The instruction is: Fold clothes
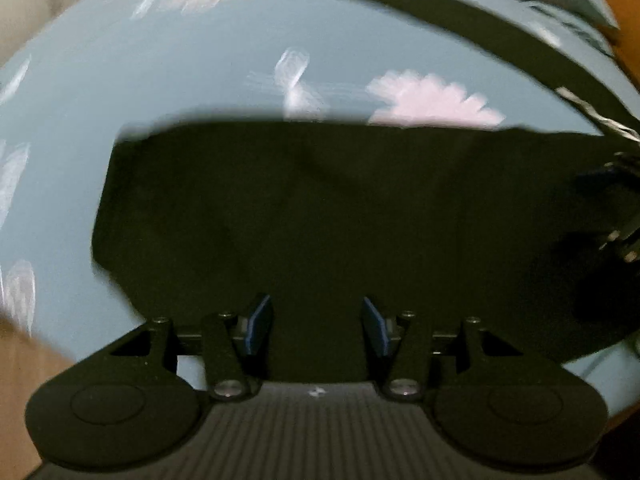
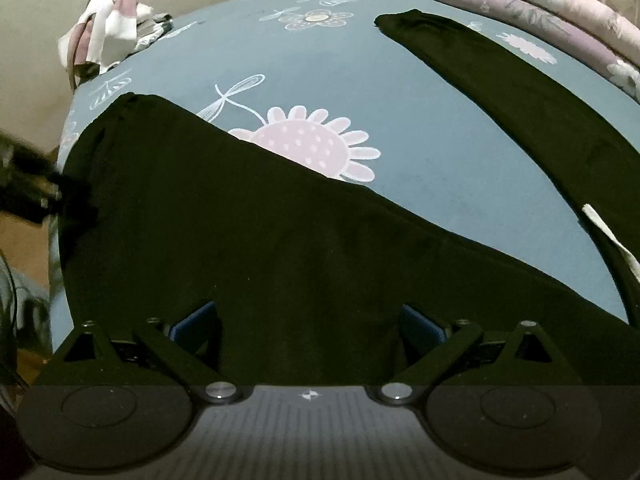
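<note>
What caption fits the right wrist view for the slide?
Open right gripper over dark garment spread on blue floral bedsheet.

One blue sheet [image 2: 420, 208] covers the bed. On it lies one black garment [image 2: 240, 240], in two visible lengths: one broad part near the near edge, one narrower part [image 2: 520, 112] running toward the far right corner. One white tag [image 2: 612, 236] shows on the garment. One folded quilt [image 2: 520, 8] lies along the far edge. One heap of pale clothes [image 2: 108, 32] sits at the far left corner. Two pink flower prints are countable on the sheet.
</note>
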Demonstrator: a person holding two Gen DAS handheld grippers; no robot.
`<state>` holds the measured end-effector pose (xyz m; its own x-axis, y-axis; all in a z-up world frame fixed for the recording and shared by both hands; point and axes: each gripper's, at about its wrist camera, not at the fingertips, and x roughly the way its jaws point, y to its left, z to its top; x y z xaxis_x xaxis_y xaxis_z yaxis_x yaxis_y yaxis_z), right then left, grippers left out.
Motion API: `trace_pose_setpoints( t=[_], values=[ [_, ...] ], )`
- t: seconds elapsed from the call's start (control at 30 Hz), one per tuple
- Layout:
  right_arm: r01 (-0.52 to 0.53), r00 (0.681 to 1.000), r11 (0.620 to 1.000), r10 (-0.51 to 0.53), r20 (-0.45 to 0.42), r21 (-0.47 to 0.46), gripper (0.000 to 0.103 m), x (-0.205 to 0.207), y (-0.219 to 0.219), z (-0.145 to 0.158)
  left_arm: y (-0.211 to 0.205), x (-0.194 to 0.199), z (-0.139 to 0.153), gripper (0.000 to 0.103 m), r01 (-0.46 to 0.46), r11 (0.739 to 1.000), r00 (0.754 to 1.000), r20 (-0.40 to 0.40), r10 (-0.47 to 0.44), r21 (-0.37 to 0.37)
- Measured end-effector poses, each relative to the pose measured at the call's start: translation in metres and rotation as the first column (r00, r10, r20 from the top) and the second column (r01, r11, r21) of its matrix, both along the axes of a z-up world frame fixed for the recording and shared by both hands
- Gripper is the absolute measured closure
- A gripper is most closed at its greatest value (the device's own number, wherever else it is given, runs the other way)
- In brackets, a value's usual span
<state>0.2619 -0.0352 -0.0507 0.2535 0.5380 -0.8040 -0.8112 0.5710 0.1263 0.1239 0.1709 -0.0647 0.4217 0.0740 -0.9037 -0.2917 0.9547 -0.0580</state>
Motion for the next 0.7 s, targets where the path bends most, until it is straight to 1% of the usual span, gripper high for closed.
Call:
trace_pose_setpoints(
  t=[0.1,0.17,0.2,0.23,0.33,0.47,0.5,0.53,0.57,0.63,0.7],
  values=[
    [0.006,1.000,1.000,-0.006,-0.011,0.008,0.002,0.005,0.000,0.000,0.005,-0.011,-0.001,0.049,-0.053,0.997,0.998,-0.030,0.052,-0.051],
    [0.007,1.000,1.000,-0.007,-0.013,0.007,0.002,0.006,0.001,0.000,0.007,-0.014,0.002,0.049,-0.057,0.996,0.997,-0.058,0.054,-0.062],
    [0.008,1.000,1.000,-0.008,-0.014,0.007,0.002,0.007,0.001,0.000,0.009,-0.013,0.005,0.049,-0.058,0.997,0.997,-0.055,0.054,-0.058],
    [0.009,1.000,1.000,-0.009,-0.015,0.007,0.002,0.008,0.001,0.000,0.012,-0.012,0.009,0.049,-0.058,0.997,0.997,-0.045,0.056,-0.051],
    [0.012,1.000,1.000,-0.012,-0.019,0.006,0.002,0.011,0.003,-0.001,0.032,-0.003,0.020,0.049,-0.096,0.995,0.994,0.050,0.097,-0.011],
    [0.015,1.000,1.000,-0.015,-0.014,0.002,0.002,0.012,0.005,-0.001,0.075,0.012,0.004,0.048,-0.216,0.975,0.973,0.073,0.220,-0.055],
    [0.016,1.000,1.000,-0.016,-0.013,-0.001,0.002,0.012,0.004,-0.001,0.084,0.012,-0.001,0.049,-0.248,0.967,0.966,0.060,0.251,-0.063],
    [0.018,1.000,1.000,-0.018,-0.012,-0.004,0.002,0.012,0.003,-0.001,0.092,0.012,-0.006,0.053,-0.280,0.958,0.958,0.041,0.283,-0.069],
    [0.022,1.000,1.000,-0.022,-0.010,-0.006,0.002,0.012,0.002,-0.001,0.096,0.008,-0.005,0.053,-0.302,0.950,0.951,0.041,0.306,-0.084],
    [0.033,0.999,0.999,-0.033,-0.011,-0.008,0.002,0.013,-0.002,-0.001,0.095,0.002,-0.002,0.054,-0.329,0.942,0.944,0.011,0.330,-0.066],
    [0.042,0.999,0.999,-0.042,-0.018,0.002,0.002,0.016,-0.006,-0.001,0.094,-0.004,-0.002,0.054,-0.334,0.941,0.943,-0.021,0.333,-0.046]
  ],
)
